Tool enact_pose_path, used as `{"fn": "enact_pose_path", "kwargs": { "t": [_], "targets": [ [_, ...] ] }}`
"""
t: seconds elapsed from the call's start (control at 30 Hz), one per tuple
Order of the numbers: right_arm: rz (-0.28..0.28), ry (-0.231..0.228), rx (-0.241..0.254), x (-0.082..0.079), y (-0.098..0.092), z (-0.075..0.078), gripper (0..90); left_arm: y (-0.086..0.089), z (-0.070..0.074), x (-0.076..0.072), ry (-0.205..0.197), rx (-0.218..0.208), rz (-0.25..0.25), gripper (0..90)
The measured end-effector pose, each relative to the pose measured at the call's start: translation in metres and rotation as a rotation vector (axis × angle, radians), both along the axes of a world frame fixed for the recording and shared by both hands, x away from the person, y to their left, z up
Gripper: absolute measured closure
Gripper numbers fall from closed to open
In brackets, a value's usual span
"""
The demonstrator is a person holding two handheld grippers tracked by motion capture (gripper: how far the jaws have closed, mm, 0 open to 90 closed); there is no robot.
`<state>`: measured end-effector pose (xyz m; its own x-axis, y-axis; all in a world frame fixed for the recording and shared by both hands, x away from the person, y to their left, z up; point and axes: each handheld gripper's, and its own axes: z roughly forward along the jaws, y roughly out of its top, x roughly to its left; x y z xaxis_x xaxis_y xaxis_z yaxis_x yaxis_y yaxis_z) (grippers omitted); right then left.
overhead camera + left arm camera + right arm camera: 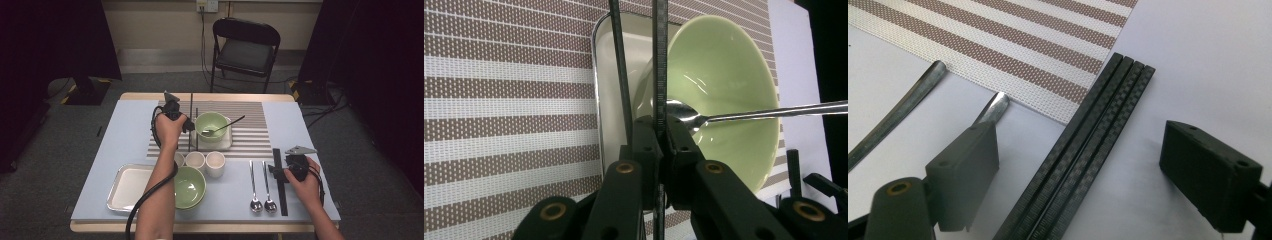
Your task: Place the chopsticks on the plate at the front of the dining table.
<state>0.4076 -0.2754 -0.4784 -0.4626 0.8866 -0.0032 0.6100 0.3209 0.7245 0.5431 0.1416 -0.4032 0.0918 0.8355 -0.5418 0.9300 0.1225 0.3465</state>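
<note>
My left gripper (191, 127) (659, 135) hangs beside a green bowl (211, 123) (729, 85) and is shut on a thin black chopstick (659, 60) that stands up between its jaws. A second black chopstick (620, 65) runs close beside the first; I cannot tell whether it is gripped too. The bowl sits in a small steel tray (222, 144) (610, 90) on the striped placemat (250, 132), with a metal spoon (227, 124) (764, 112) resting in it. My right gripper (278, 171) (1088, 165) is open low over the table, its jaws either side of a bundle of black chopsticks (281, 192) (1088, 140).
Two spoons (261, 187) lie left of the chopstick bundle. Three white cups (215, 162) stand in a row by my left forearm. A second green bowl (192, 187) and an empty steel tray (127, 187) sit at the front left. A black chair (245, 47) stands beyond the table.
</note>
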Motion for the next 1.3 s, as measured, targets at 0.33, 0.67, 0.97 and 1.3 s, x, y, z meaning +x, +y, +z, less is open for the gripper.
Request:
{"fn": "enact_pose_path", "kwargs": {
  "t": [0.33,0.67,0.97,1.3],
  "targets": [
    [0.001,-0.001,0.0,0.0,0.0,0.0,15.0,0.003,-0.006,0.001,0.012,0.01,0.011,85.8],
    [0.0,0.001,0.0,0.0,0.0,0.0,15.0,0.003,-0.012,0.001,0.023,0.01,0.032,85.8],
    [0.001,0.0,0.0,0.0,0.0,0.0,14.9,0.003,-0.019,0.001,0.038,0.015,0.013,85.8],
    [0.001,0.0,-0.001,0.0,0.0,0.0,15.0,0.005,-0.022,-0.001,0.047,0.008,0.019,85.7]
  ]
}}
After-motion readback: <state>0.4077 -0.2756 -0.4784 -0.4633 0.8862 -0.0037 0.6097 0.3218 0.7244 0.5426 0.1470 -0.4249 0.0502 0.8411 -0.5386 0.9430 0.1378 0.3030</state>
